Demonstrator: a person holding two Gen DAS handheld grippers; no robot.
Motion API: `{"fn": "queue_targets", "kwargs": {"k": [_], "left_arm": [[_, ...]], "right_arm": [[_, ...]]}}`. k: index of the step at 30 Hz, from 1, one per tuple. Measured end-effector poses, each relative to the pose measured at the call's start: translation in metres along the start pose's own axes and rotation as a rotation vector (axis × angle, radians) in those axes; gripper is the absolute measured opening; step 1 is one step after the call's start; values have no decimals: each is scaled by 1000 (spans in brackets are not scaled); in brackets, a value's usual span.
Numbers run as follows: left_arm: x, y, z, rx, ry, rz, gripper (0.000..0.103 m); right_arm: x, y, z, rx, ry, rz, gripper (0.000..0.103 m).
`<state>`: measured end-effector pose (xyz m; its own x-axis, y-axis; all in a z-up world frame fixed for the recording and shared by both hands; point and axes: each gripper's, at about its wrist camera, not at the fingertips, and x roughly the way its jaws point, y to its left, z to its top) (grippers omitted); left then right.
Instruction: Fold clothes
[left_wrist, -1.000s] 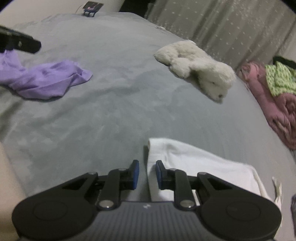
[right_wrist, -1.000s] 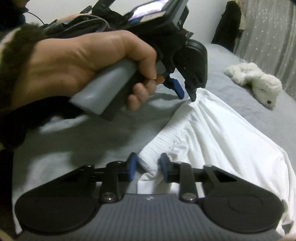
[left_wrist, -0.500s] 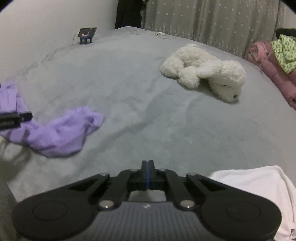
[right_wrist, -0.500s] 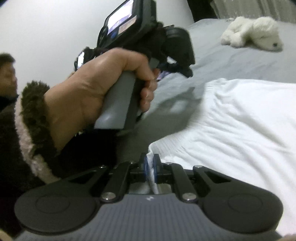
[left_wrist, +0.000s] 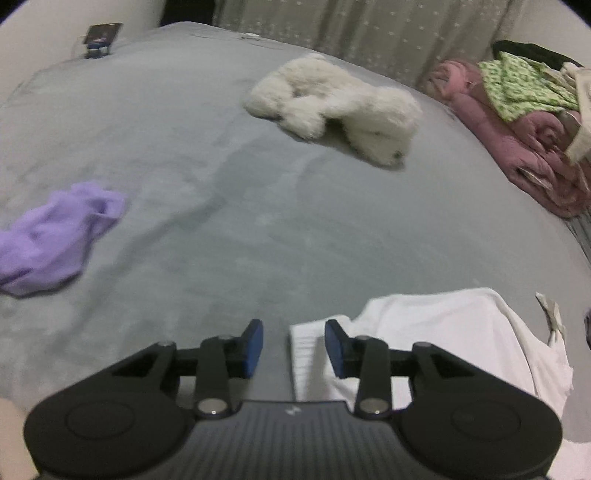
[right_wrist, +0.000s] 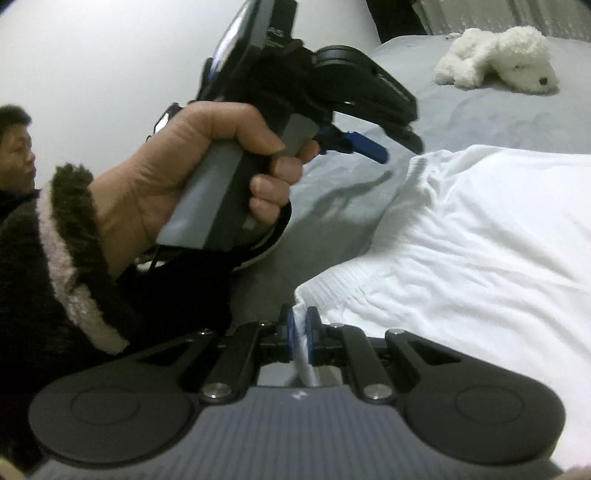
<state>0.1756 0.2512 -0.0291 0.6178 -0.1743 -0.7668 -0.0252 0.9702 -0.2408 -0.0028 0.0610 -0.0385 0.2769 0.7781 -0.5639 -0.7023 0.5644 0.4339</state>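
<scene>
A white garment (right_wrist: 480, 236) with a ribbed waistband lies spread on the grey bed. My right gripper (right_wrist: 300, 332) is shut on the near corner of that waistband, and white cloth shows between its blue pads. My left gripper (left_wrist: 293, 343) is open, and the other waistband corner (left_wrist: 304, 354) lies between its blue pads without being pinched. In the right wrist view the left gripper (right_wrist: 399, 147), held by a hand (right_wrist: 207, 166) in a fur-cuffed sleeve, hovers just over the far waistband corner. A crumpled purple garment (left_wrist: 55, 240) lies to the left.
A white plush toy (left_wrist: 332, 107) lies on the grey bed (left_wrist: 221, 206) farther back. A pile of pink and green bedding (left_wrist: 524, 122) sits at the right edge. A small dark device (left_wrist: 101, 37) stands at the far left corner. Curtains hang behind.
My left gripper went from shut to open and came back over the white waistband corner. My right gripper stayed shut on the near waistband corner.
</scene>
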Motion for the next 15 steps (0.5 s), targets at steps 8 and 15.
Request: {"fn": "queue_targets", "kwargs": {"k": [8,15], "left_arm": [[15,-22,-16,108,-28,51,17],[14,-29,-7,162,-12,169,5]], "right_arm": [[3,-5,2,-6,9,-14,10],[17,-9,10,78,31,39,11]]}}
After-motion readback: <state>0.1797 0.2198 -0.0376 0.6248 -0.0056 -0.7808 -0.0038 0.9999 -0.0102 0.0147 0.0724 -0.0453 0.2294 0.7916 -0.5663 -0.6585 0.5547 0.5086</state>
